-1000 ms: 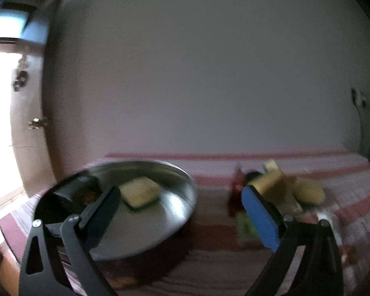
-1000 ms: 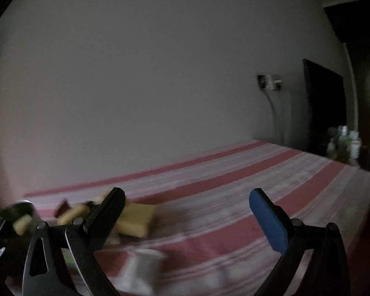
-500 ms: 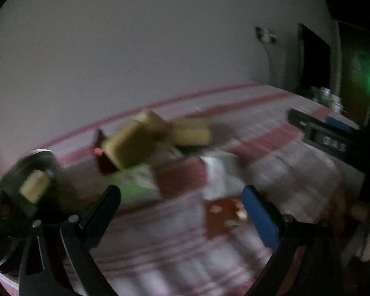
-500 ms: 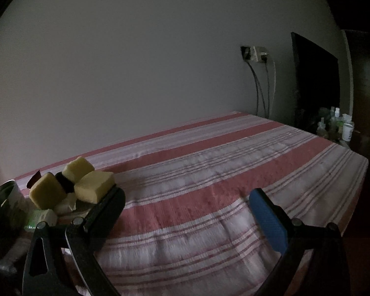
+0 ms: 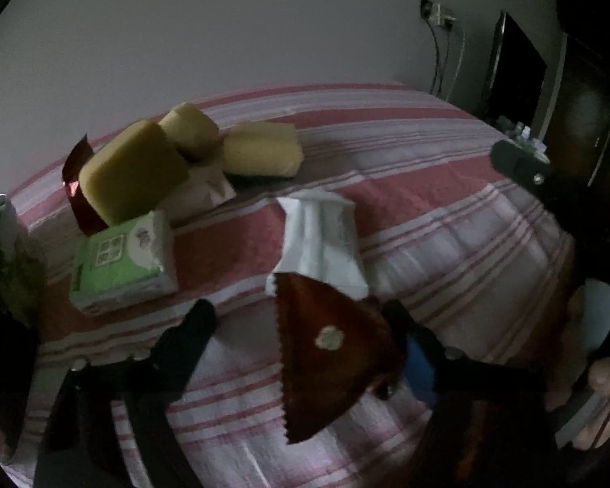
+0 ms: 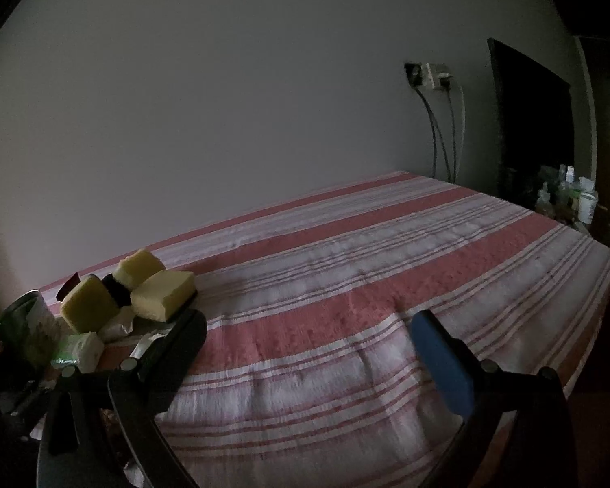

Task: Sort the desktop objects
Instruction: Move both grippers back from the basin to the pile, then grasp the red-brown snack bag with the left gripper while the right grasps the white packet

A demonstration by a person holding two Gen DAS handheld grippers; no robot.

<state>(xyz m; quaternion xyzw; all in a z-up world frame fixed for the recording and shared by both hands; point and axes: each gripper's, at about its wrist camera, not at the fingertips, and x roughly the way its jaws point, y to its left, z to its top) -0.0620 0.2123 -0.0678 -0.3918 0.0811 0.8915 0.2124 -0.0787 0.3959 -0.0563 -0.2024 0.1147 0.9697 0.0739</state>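
A plain pale wall (image 6: 223, 101) is standing behind a red-and-white striped tablecloth (image 6: 386, 284); cables are hanging from a wall socket (image 6: 429, 75) in dim light.

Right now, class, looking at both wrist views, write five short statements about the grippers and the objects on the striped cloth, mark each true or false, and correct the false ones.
1. The left gripper is open around the dark red wrapper. True.
2. The right gripper holds a sponge. False: it is open and empty above the striped cloth.
3. The green tissue pack lies in front of the yellow sponges. True.
4. The white packet sits on top of the sponges. False: it lies flat on the cloth, apart from them.
5. All the sponges are in the metal pan. False: three are piled on the cloth.
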